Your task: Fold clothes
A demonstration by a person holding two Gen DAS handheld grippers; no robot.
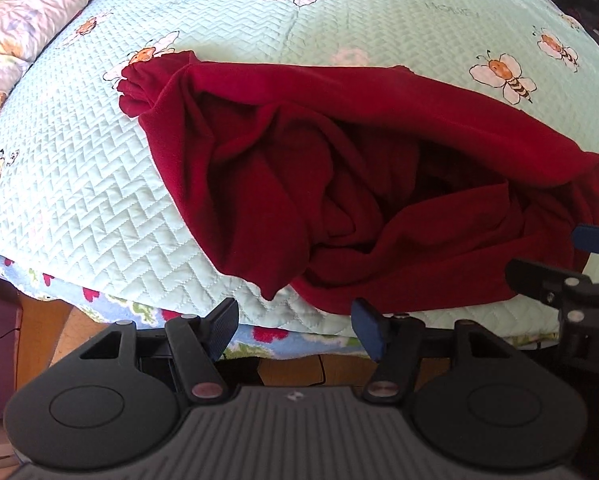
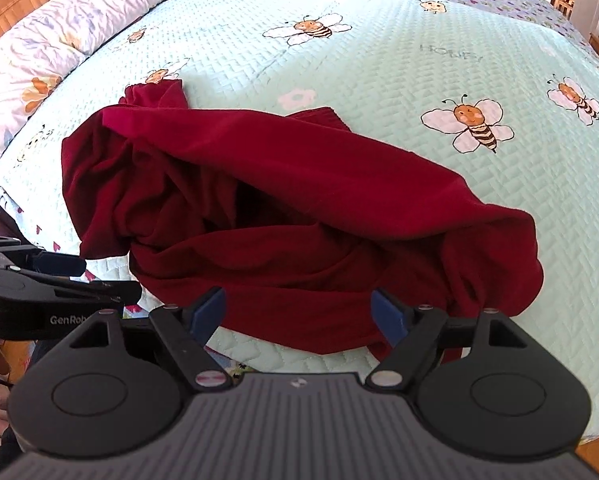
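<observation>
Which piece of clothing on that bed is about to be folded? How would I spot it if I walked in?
Look at the bed covered by a pale green quilt printed with cartoon bees. Near its front edge lies a crumpled dark red garment, bunched in loose folds. It is the only plain, deep-coloured cloth there; everything around it is pale and patterned.

Lighting: bright daylight, sharp focus mid-frame. Quilt (image 2: 379, 80) pale, slightly washed out; deep shadow inside folds of red garment (image 2: 239, 200). Strong fisheye bending at edges.
</observation>
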